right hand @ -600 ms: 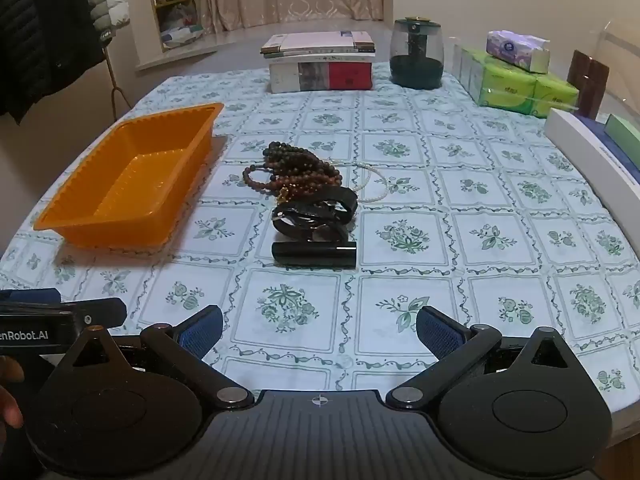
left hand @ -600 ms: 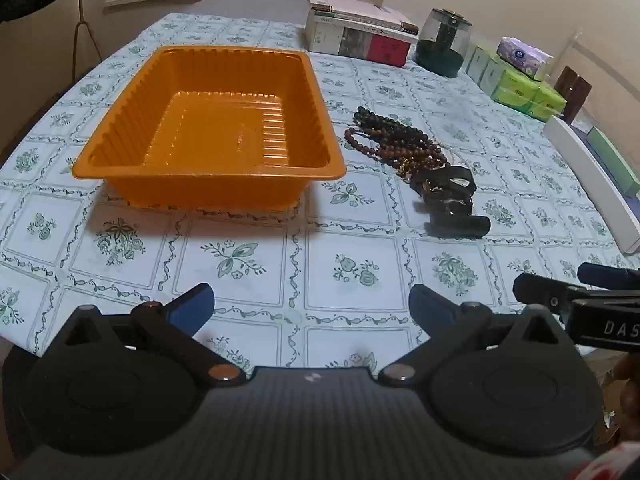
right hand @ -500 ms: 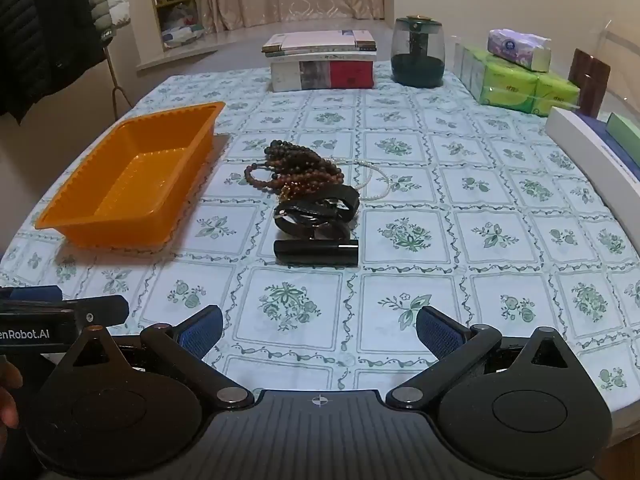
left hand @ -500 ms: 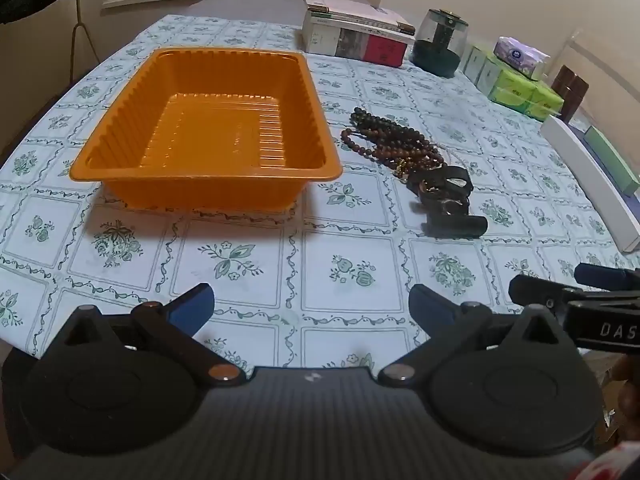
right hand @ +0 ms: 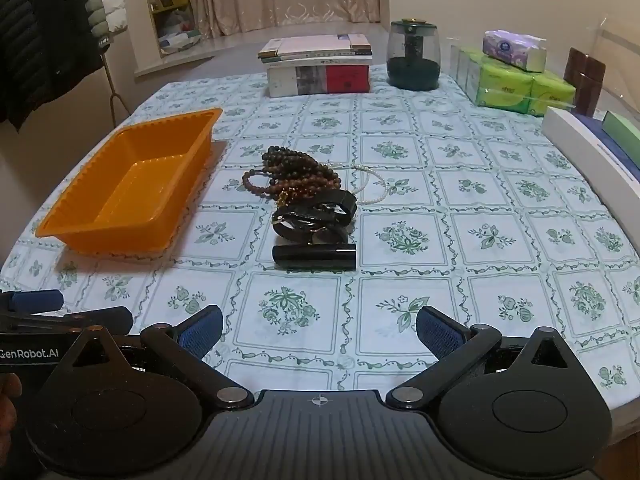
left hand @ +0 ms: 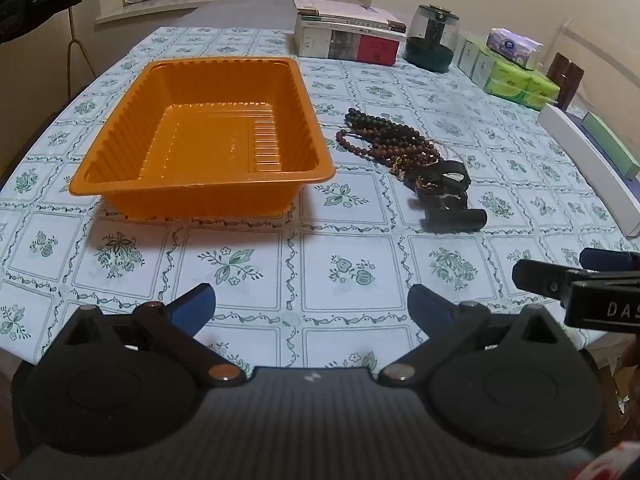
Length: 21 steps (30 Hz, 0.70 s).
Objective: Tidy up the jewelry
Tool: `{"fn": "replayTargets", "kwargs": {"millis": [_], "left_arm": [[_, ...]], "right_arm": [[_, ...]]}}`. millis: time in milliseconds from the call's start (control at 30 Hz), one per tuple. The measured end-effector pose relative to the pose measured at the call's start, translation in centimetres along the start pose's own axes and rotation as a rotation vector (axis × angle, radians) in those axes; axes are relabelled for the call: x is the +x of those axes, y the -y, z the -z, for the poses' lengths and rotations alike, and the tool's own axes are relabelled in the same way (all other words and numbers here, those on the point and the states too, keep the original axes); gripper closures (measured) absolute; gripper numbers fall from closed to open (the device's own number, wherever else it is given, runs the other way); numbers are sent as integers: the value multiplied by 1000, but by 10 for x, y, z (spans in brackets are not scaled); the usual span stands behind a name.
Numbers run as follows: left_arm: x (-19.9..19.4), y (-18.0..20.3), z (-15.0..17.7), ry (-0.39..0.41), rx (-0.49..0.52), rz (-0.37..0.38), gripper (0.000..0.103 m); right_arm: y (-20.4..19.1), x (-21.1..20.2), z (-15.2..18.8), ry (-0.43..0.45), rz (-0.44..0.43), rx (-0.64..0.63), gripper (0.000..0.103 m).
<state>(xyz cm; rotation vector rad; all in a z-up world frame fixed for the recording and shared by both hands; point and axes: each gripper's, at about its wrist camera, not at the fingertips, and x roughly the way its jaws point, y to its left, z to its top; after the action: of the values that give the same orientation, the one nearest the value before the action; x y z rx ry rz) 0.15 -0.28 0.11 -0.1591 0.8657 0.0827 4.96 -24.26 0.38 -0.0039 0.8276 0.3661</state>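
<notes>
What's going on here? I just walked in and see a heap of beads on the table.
A person is holding two tongs over the table, about to sort jewelry. Both the left tongs and the right tongs are open and empty. The bead strands, black bands and a black tube lie in a heap on the tablecloth, beside the orange tray, which holds nothing. Nothing has been picked up yet.

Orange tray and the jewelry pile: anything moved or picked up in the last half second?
Nothing taken hold of or let go. The orange tray, the bead strands, the black bands and the black tube lie where they were. Both views shifted only slightly. The left gripper and right gripper stay open and empty.
</notes>
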Motion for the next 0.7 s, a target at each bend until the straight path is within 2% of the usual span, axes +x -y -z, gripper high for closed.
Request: {"fn": "replayTargets", "kwargs": {"millis": [700], "left_arm": [[-3,5,1,6,5,-4,2]], "right_arm": [[1,-2,-2,2,1,2,1]]}}
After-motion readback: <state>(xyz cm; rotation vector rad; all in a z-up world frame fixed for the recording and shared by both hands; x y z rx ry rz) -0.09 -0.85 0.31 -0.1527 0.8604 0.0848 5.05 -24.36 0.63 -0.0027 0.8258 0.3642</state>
